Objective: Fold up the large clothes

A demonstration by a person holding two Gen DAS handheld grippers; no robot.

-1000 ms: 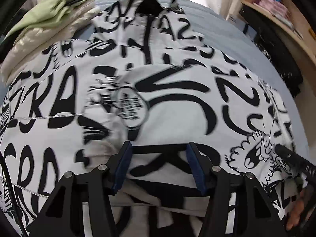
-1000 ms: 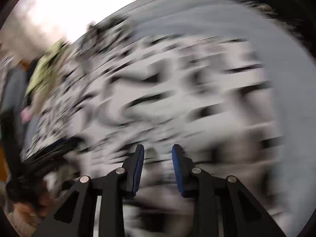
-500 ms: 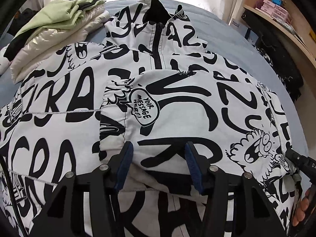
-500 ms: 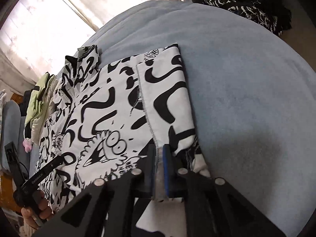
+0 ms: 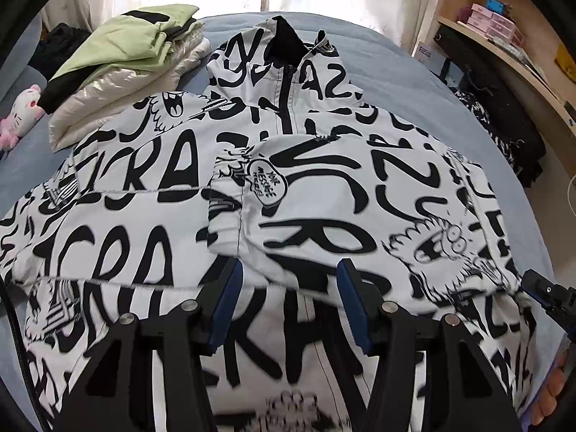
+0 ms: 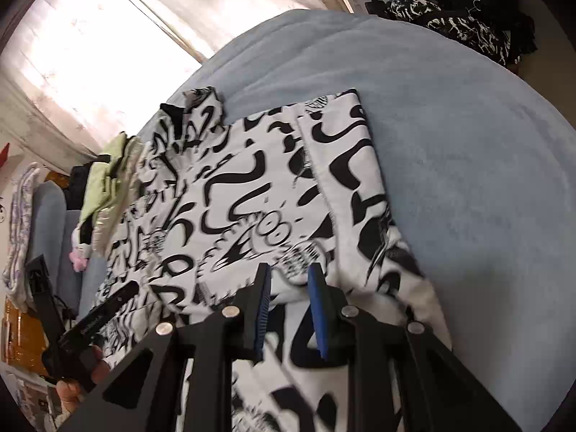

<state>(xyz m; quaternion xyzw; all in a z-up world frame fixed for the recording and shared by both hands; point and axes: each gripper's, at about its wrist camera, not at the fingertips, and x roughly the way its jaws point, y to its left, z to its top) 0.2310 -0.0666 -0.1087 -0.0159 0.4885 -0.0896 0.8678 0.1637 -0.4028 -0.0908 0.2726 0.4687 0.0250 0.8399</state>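
Lying front-up on the blue bed (image 5: 424, 82), the white jacket (image 5: 151, 216) with black graffiti lettering has its black-lined collar (image 5: 284, 34) toward the window and its zipper (image 5: 284, 108) running down the centre. One sleeve (image 5: 324, 208) is folded across the chest, with a "your message here" speech bubble (image 5: 266, 183) printed near its cuff end. In the right wrist view the jacket's (image 6: 252, 187) right edge is folded inward, leaving a straight side along the bare bedcover (image 6: 468, 165).

Left tongs (image 5: 288, 306): released, blue pads (image 5: 226, 306) wide apart, hovering just above the lower hem of the folded sleeve; nothing between them. Right tongs (image 6: 288, 309): also released, narrower gap, pads (image 6: 316, 309) over the near edge of the jacket by a cartoon face print (image 6: 259, 237); contact with the cloth cannot be told.

Each tool appears in the other's view: right tongs at the jacket's right hem (image 5: 550, 298), left tongs (image 6: 104, 309) at the left side.

Beside the jacket's left shoulder: stack of folded clothes (image 5: 118, 72), pale green on top, cream under. Pink plush toy (image 5: 21, 115) further left. Dark garments (image 6: 450, 14) hang past the bed's far side.
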